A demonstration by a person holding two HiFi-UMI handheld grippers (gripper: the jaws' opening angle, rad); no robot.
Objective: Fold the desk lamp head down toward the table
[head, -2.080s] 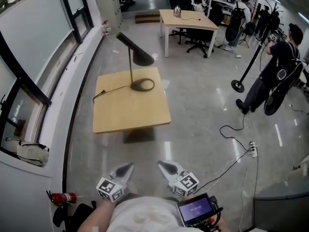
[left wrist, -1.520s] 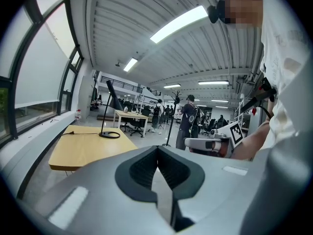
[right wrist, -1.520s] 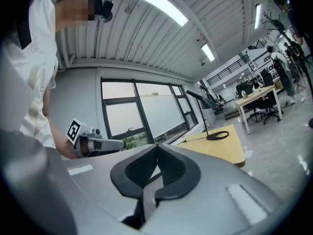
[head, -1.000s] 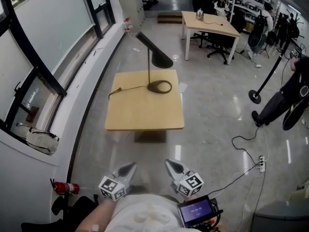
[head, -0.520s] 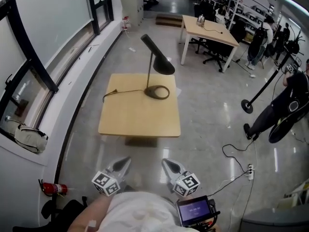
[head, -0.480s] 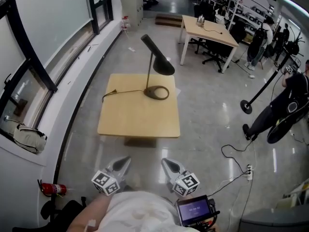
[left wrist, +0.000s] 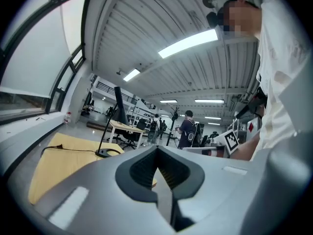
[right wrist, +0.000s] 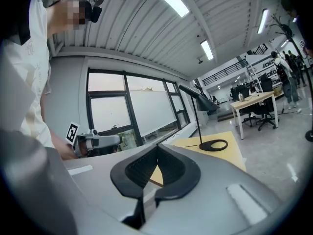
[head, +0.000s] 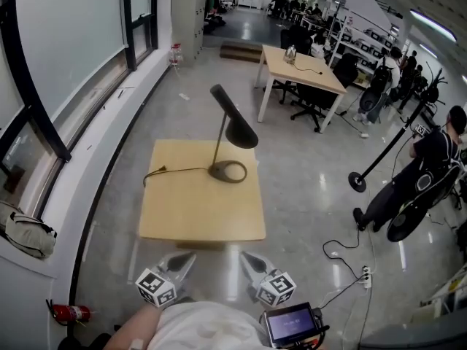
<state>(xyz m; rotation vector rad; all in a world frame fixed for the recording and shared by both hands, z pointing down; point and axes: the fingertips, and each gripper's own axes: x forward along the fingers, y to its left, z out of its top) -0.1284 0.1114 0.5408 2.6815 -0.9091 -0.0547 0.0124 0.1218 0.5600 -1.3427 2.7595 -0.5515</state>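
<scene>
A black desk lamp stands on a small wooden table [head: 197, 210]. Its ring base [head: 228, 171] sits near the table's far edge. A thin stem rises to the cone-shaped head [head: 236, 123], which is tilted up. The lamp's cable [head: 171, 170] runs off to the left. My left gripper [head: 185, 257] and right gripper [head: 246, 257] are both shut and empty. They hover side by side just short of the table's near edge. The left gripper view shows the shut left gripper [left wrist: 157, 152] with the lamp base [left wrist: 108, 152] beyond it. In the right gripper view the shut right gripper [right wrist: 157, 153] points toward the lamp head [right wrist: 204, 102].
A white desk [head: 300, 69] with office chairs stands behind the table. People [head: 427, 162] and a floor stand [head: 357, 181] are at the right. A power strip with cables [head: 365, 275] lies on the floor. Windows line the left wall, with a fire extinguisher [head: 69, 313] below.
The view and both grippers have moved toward the table, which now lies closer in front. The lamp has not moved, and both grippers stay shut.
</scene>
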